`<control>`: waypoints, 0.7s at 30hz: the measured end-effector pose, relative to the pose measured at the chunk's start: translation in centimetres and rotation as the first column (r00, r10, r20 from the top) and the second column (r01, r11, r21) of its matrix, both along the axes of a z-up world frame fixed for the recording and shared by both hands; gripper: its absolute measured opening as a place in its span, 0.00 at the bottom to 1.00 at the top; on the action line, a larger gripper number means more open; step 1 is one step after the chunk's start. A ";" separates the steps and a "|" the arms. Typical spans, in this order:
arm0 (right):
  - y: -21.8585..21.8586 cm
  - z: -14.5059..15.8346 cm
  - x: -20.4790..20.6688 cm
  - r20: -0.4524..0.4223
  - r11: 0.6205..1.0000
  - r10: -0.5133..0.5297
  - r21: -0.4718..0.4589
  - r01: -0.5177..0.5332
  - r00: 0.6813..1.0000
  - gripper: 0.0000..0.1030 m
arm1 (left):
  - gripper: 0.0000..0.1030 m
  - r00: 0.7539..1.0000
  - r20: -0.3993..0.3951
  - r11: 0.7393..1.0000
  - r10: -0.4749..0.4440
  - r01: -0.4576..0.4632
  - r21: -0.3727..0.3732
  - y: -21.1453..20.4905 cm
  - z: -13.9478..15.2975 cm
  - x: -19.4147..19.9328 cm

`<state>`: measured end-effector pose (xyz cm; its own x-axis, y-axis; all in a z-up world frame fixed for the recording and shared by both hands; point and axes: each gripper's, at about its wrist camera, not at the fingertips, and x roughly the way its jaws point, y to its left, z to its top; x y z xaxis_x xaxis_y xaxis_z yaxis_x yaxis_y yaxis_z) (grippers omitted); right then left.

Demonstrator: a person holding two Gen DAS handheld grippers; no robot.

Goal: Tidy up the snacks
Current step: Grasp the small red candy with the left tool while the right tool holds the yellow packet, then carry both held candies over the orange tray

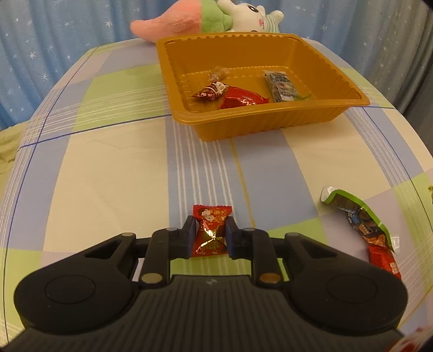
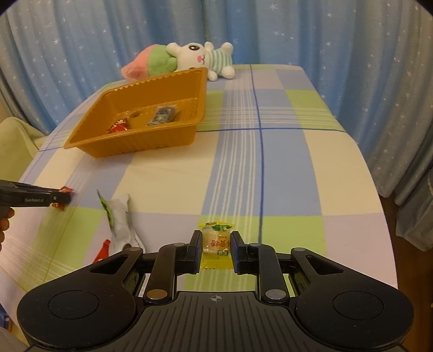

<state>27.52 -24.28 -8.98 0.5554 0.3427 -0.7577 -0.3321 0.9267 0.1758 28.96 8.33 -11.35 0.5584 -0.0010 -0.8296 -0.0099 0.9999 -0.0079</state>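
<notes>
The left gripper is closed on a red foil-wrapped candy, both black fingers pressing its sides above the checked blue, green and cream tablecloth. Beyond stands an orange ribbed plastic tray containing a brown twist-wrapped sweet, a dark red wrapped sweet, a red packet and a grey sachet. At right lies a green-edged crumpled snack bag, touching a red wrapper.

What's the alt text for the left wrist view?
The left hand-held gripper is shut on a red wrapped candy lying on a checked tablecloth. Behind it stands an orange plastic tray holding a few wrapped snacks; a green-edged snack packet lies to the right, with plush toys beyond the tray.
</notes>
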 end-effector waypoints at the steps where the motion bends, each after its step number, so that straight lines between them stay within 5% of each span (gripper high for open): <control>1: 0.1 0.0 0.0 0.001 1.000 0.004 0.002 -0.004 1.000 0.22 | 0.20 1.000 0.002 1.000 0.005 -0.005 -0.003 0.2 0.2 -0.2; 21: 3.3 1.6 2.4 0.040 0.996 0.082 0.032 -0.083 0.996 0.22 | 0.20 0.991 0.132 0.999 0.030 -0.025 -0.042 2.1 7.1 -3.0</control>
<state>29.96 -20.97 -7.41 0.5527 0.4139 -0.7233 -0.4146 0.8895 0.1922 25.96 10.42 -4.22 0.6639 -0.0160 -0.7477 -0.0335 0.9981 -0.0510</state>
